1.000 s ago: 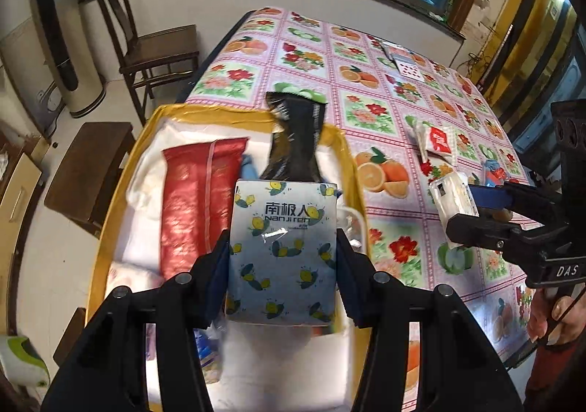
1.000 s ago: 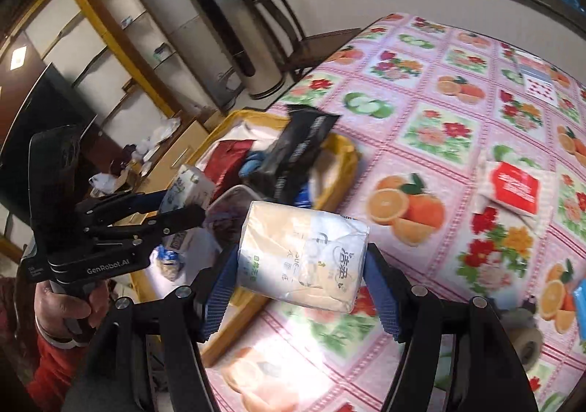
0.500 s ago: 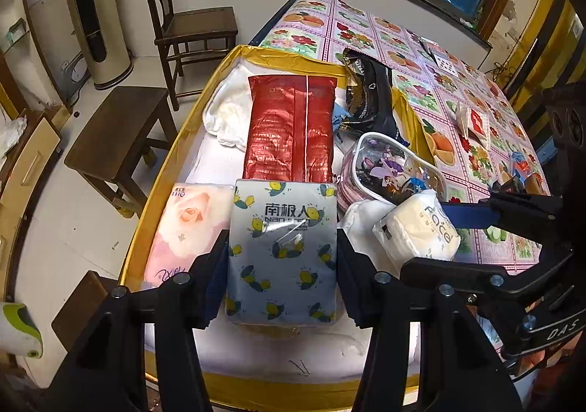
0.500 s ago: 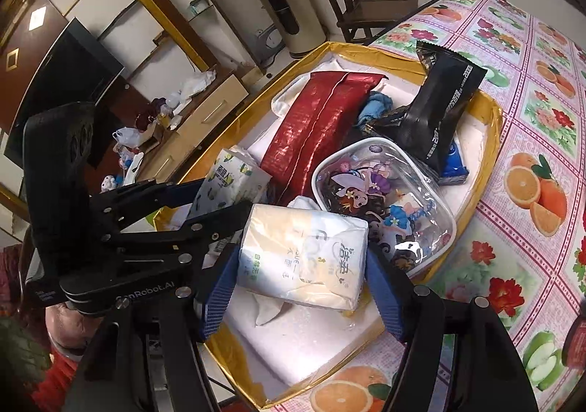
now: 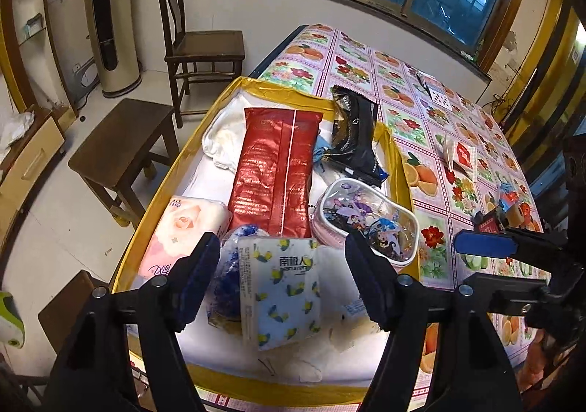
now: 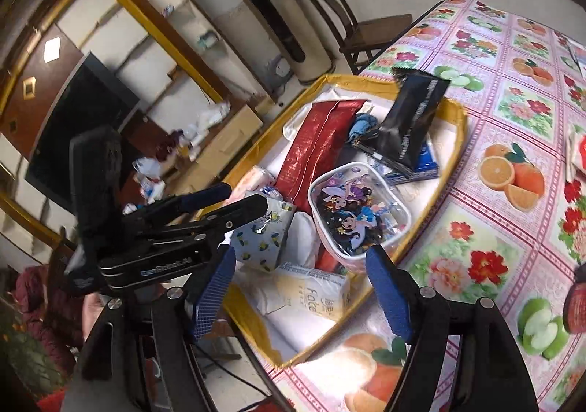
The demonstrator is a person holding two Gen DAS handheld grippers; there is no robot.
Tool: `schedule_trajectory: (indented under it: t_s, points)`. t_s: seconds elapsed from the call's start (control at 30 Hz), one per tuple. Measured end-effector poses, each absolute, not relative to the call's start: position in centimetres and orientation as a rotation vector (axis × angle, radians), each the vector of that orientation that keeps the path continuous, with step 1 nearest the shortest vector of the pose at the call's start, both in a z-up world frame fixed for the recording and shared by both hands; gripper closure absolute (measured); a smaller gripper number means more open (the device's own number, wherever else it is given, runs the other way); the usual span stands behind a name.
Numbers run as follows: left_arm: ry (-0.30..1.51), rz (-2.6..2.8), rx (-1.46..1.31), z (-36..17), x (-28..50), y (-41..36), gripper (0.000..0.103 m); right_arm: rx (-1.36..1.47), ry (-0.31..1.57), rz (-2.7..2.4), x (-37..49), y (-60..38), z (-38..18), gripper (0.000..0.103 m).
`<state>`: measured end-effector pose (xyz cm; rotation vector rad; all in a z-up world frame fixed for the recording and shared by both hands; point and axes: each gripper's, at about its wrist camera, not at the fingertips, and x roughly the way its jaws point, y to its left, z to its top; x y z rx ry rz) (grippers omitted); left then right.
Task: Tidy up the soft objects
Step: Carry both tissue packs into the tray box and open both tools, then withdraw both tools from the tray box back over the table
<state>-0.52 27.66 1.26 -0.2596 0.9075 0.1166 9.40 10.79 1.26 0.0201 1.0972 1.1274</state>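
A yellow-rimmed tray (image 5: pixel 157 199) with a white lining holds several soft packs. My left gripper (image 5: pixel 280 247) is open just above a blue-and-white lemon-print tissue pack (image 5: pixel 282 294), which lies loose in the tray's near end. My right gripper (image 6: pixel 298 265) is open too, over a cream tissue pack (image 6: pixel 315 294) resting by the tray's near corner. The lemon-print pack (image 6: pixel 263 239) leans beside the left gripper (image 6: pixel 241 199). Also in the tray are a long red pack (image 5: pixel 274 170), a pink rose tissue pack (image 5: pixel 183 228), a clear cartoon pouch (image 5: pixel 366 221) and a black packet (image 5: pixel 353 133).
The tray sits at the end of a table with a fruit-and-flower cloth (image 5: pixel 421 126). A small red-and-white packet (image 5: pixel 461 155) and small items (image 5: pixel 512 210) lie on the cloth to the right. A wooden stool (image 5: pixel 121 144) and chair (image 5: pixel 201 45) stand left of the tray.
Both grippers came over the tray, opened and let go: the lemon-print pack and the cream pack now lie in the tray. Both grippers have pulled back slightly.
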Motion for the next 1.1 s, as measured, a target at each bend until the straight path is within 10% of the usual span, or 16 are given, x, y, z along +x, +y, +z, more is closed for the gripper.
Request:
schedule_trajectory:
  t_s: [1.1]
  points:
    - [0.719, 0.065, 0.064, 2.5, 5.3, 6.1, 0.023, 0.338, 0.918, 0.710, 14.0, -19.8, 0.5, 0.001]
